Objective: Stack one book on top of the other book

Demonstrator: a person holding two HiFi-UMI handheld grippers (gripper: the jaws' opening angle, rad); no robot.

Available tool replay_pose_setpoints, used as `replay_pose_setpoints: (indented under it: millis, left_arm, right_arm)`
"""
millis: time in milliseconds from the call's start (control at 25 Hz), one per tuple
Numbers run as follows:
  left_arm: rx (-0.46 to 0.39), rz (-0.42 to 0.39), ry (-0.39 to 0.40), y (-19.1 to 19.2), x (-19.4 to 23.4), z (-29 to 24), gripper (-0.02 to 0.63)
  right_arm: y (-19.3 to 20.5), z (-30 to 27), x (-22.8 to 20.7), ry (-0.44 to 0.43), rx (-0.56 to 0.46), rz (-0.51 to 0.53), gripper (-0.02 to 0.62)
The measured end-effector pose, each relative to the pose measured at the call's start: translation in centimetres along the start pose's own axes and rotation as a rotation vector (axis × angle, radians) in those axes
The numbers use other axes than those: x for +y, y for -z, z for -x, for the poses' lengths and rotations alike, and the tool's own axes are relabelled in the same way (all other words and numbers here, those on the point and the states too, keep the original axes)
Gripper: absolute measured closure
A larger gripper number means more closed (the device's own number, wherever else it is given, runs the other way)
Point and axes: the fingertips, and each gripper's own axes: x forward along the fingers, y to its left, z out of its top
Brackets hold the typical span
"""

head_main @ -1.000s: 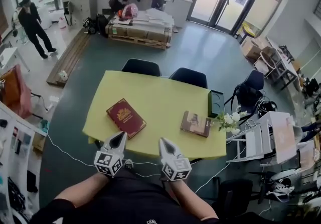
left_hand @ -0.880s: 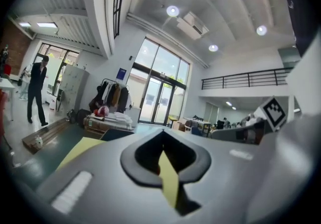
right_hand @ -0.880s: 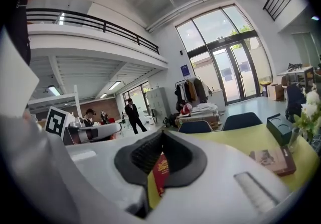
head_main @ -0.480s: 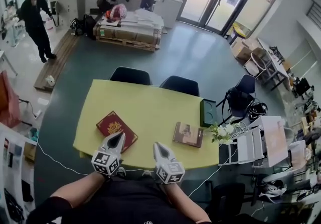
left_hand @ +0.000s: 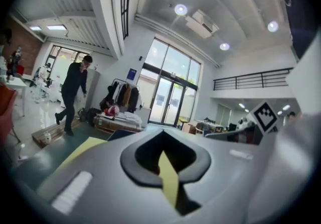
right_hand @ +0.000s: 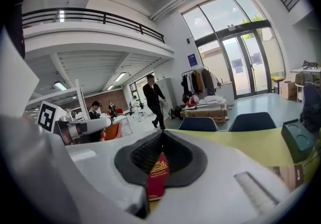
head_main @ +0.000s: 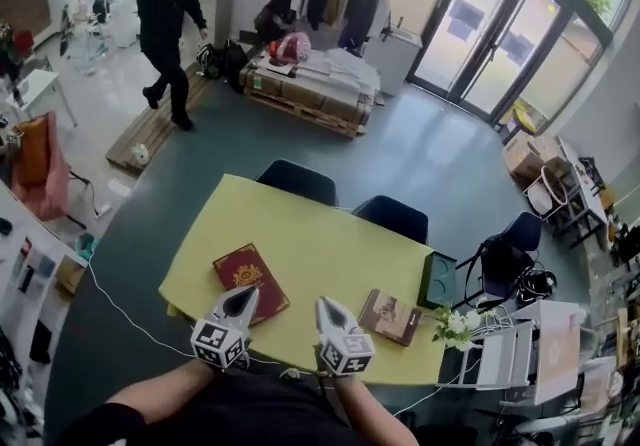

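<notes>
A dark red book [head_main: 247, 275] with a gold emblem lies flat on the left part of the yellow table [head_main: 320, 254]. A smaller brown book [head_main: 390, 316] lies at the right near the front edge. My left gripper [head_main: 245, 294] is shut and empty, its tip over the red book's near edge. My right gripper [head_main: 325, 305] is shut and empty, over the table between the two books. In the left gripper view the shut left gripper [left_hand: 163, 133] shows only a strip of table. In the right gripper view the red book [right_hand: 157, 177] shows beyond the shut right gripper [right_hand: 161, 133].
A dark green box [head_main: 437, 280] sits at the table's right edge, with white flowers [head_main: 456, 326] just beyond it. Two dark chairs [head_main: 297, 180] [head_main: 394, 217] stand at the far side. A white folding rack [head_main: 505, 354] is at the right. A person [head_main: 168, 26] walks far behind.
Both grippers have shifted toward the table; the left tip now overlaps the red book's near edge. The head view has swung, and the person in the background has walked to the right.
</notes>
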Motion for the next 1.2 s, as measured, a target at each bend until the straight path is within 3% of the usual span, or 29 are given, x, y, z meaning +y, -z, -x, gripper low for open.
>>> replay_pose_setpoints:
  millis: [320, 520, 960, 1200]
  left_arm:
    - [0.016, 0.046, -0.232, 3.1, 5.5, 4.0, 0.600]
    - [0.038, 0.083, -0.333, 6.1, 8.5, 5.7, 0.600]
    - [0.147, 0.146, -0.408, 15.5, 12.4, 3.5, 0.600]
    - [0.233, 0.219, -0.444, 22.0, 14.2, 2.5, 0.590]
  right_arm:
    - [3.5, -6.4, 2.8, -0.178, 0.103, 0.025, 0.592]
    - [6.0, -10.5, 4.4, -0.252, 0.159, 0.055, 0.592]
    - [14.8, -17.3, 3.2, -0.307, 0.302, 0.079, 0.592]
    - [20.1, -19.9, 1.4, -0.314, 0.352, 0.089, 0.590]
